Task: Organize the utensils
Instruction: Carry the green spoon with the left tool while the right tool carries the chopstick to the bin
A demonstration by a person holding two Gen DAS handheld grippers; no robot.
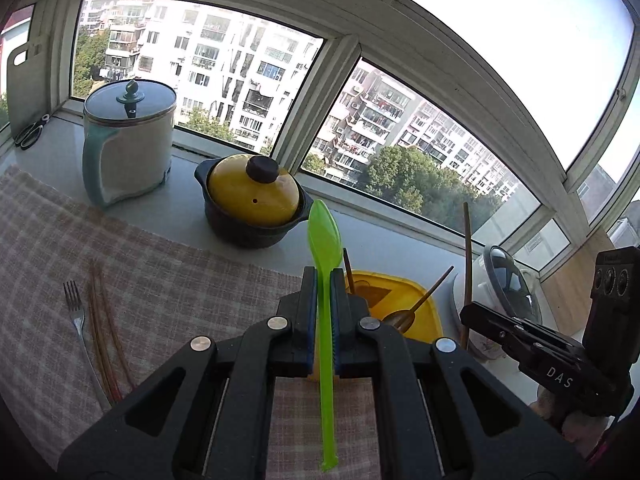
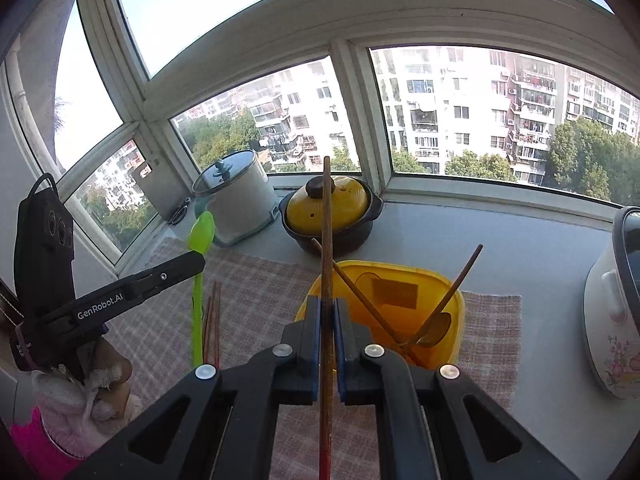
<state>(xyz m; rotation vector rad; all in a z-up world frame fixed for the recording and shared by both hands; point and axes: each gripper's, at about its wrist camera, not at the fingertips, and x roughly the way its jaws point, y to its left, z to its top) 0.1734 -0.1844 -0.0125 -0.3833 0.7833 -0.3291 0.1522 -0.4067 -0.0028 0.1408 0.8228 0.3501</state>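
My left gripper is shut on a green plastic spoon, held upright just left of the yellow container. The spoon also shows in the right wrist view. My right gripper is shut on a brown chopstick, held upright in front of the yellow container. A wooden spoon and a chopstick lean inside it. On the checked cloth lie a metal fork and several reddish chopsticks.
A black pot with a yellow lid and a white electric cooker with a glass lid stand on the windowsill. A white floral rice cooker stands right of the container. Scissors lie at the far left.
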